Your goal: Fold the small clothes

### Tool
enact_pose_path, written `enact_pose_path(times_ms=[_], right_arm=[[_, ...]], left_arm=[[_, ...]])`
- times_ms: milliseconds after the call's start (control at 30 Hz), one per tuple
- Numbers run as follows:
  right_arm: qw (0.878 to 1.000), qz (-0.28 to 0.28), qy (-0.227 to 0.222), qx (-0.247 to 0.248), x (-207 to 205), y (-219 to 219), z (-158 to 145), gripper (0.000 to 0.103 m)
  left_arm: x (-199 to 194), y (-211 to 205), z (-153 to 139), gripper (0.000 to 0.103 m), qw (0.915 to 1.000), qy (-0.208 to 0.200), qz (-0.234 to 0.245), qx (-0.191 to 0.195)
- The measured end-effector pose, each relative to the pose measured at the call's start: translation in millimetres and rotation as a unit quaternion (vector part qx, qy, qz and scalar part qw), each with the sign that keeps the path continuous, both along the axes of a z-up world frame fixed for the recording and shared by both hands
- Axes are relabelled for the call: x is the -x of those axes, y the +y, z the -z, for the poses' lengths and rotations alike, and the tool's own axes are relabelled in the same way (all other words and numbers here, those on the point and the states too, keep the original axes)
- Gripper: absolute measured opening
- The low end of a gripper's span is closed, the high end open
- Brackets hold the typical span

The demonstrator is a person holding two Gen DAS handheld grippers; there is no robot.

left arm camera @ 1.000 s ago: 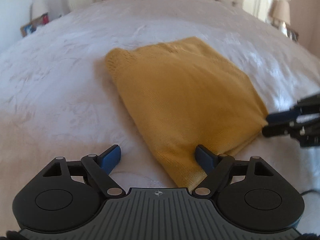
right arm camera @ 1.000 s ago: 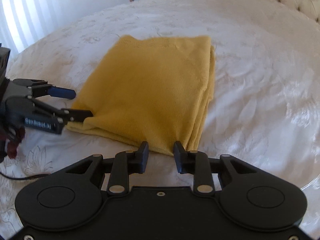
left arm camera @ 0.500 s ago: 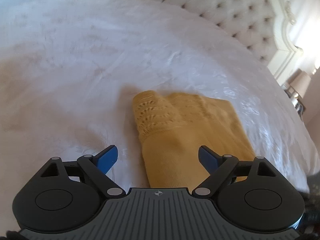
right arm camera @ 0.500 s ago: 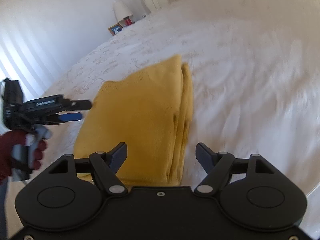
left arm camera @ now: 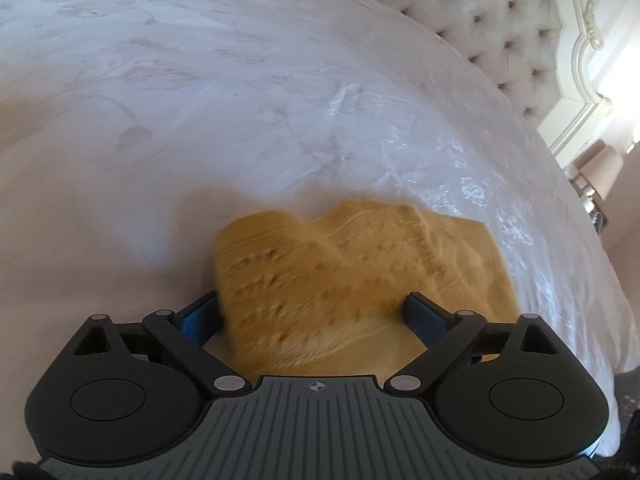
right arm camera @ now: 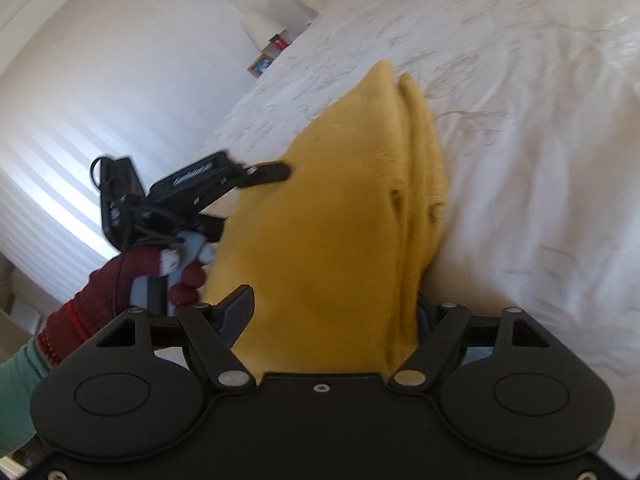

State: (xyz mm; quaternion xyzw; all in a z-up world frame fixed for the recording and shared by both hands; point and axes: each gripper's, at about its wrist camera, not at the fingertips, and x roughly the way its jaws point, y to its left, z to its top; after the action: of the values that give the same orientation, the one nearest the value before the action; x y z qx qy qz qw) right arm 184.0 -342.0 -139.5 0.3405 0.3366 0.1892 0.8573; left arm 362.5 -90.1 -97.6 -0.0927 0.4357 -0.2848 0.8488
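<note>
A folded mustard-yellow knit garment (left arm camera: 340,280) lies on the white bedspread (left arm camera: 240,80). My left gripper (left arm camera: 312,312) is low over one end of it. Its jaws are opening wide, and the knit lies between the blue fingers (left arm camera: 200,314) without being pinched. In the right wrist view the same garment (right arm camera: 328,220) shows as a stack of layers. My right gripper (right arm camera: 332,312) is open and straddles its near end, with one finger half hidden behind the folds. The left gripper (right arm camera: 244,198) reaches in at the garment's left edge, held by a dark red gloved hand (right arm camera: 120,284).
A tufted headboard (left arm camera: 500,20) runs along the far side of the bed, with a lamp (left arm camera: 600,164) beside it. A lamp and small framed items (right arm camera: 268,52) stand by the white wall on the other side. Bedspread (right arm camera: 540,160) stretches out to the right of the garment.
Both grippers have rolled and closed in on the garment. The right jaws went from nearly shut at its corner to wide apart around its end. The left jaws widened and now straddle the other end.
</note>
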Motion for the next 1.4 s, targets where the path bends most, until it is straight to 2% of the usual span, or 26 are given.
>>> enact_pose_path(times_ms=[33, 67, 100, 133, 167, 233, 300, 400, 633, 800, 933, 1000, 1067, 1133, 1200, 1267, 1367, 1400], right_arm=[[1.000, -0.004, 0.000, 0.000, -2.6, 3.1, -0.4, 0.075], [1.000, -0.006, 0.000, 0.002, -2.5, 5.8, -1.2, 0.069], [1.000, -0.009, 0.003, 0.005, -1.3, 8.2, -1.5, 0.048], [1.000, -0.009, 0.011, 0.009, -2.4, 10.8, -0.9, 0.027], [1.000, -0.008, 0.016, 0.012, -1.5, 13.3, -0.2, 0.027], [1.000, -0.001, 0.013, 0.028, 3.2, 18.6, -5.9, 0.026], [1.000, 0.010, 0.003, 0.023, 14.0, 21.8, -17.9, 0.026], [1.000, 0.020, -0.008, 0.015, 30.7, 24.4, -37.8, 0.026], [1.000, -0.004, -0.009, -0.004, 87.5, 51.8, -69.8, 0.025], [1.000, -0.017, 0.004, -0.020, 136.4, 68.8, -80.8, 0.025], [0.998, -0.027, 0.031, -0.037, 164.8, 81.5, -80.0, 0.026], [0.998, -0.035, 0.051, -0.021, 174.5, 91.3, -68.5, 0.026], [0.996, -0.035, 0.077, 0.037, 177.4, 102.0, -51.1, 0.027], [0.987, -0.037, 0.095, 0.123, 182.1, 112.6, -35.2, 0.032], [0.983, -0.036, 0.107, 0.143, 185.6, 113.8, -27.5, 0.033], [0.984, -0.032, 0.110, 0.139, 187.5, 108.2, -30.8, 0.039], [0.984, -0.020, 0.066, 0.163, 192.7, 101.2, -51.9, 0.057], [0.985, -0.011, 0.045, 0.167, 192.2, 95.4, -59.5, 0.073]], left_arm=[[-0.7, -1.8, 0.2, 0.089, 1.0000, 0.004, 0.003, 0.005], [-0.7, -2.8, 0.0, 0.059, 0.9999, 0.008, 0.004, 0.012], [0.0, -2.5, 0.1, 0.040, 0.9997, 0.014, -0.001, 0.019], [0.5, -1.5, 0.3, 0.026, 0.9993, 0.023, -0.007, 0.028], [2.4, -1.0, -0.5, 0.024, 0.9990, 0.027, -0.010, 0.034], [11.0, -5.3, -8.3, 0.023, 0.9999, 0.001, 0.004, 0.009], [24.3, -7.6, -23.2, 0.023, 0.9994, -0.029, 0.018, -0.010], [42.2, 1.3, -46.0, 0.023, 0.9991, -0.029, 0.029, 0.003], [97.6, 34.0, -78.2, 0.022, 0.9983, -0.011, 0.053, -0.021], [137.7, 64.0, -87.2, 0.020, 0.9981, 0.011, 0.057, -0.021], [164.5, 84.3, -87.7, 0.019, 0.9982, 0.024, 0.053, -0.013], [175.2, 88.1, -74.7, 0.020, 0.9981, 0.020, 0.048, -0.033], [179.1, 88.1, -53.1, 0.022, 0.9977, 0.019, 0.039, -0.052], [180.8, 88.2, -31.6, 0.025, 0.9978, 0.013, 0.025, -0.061], [181.8, 83.2, -16.3, 0.031, 0.9973, -0.004, 0.020, -0.071], [182.1, 77.4, -11.1, 0.036, 0.9966, -0.022, 0.021, -0.077], [178.2, 75.5, -12.5, 0.043, 0.9975, -0.024, 0.016, -0.065], [177.4, 75.7, -12.3, 0.044, 0.9980, -0.020, 0.018, -0.057]])
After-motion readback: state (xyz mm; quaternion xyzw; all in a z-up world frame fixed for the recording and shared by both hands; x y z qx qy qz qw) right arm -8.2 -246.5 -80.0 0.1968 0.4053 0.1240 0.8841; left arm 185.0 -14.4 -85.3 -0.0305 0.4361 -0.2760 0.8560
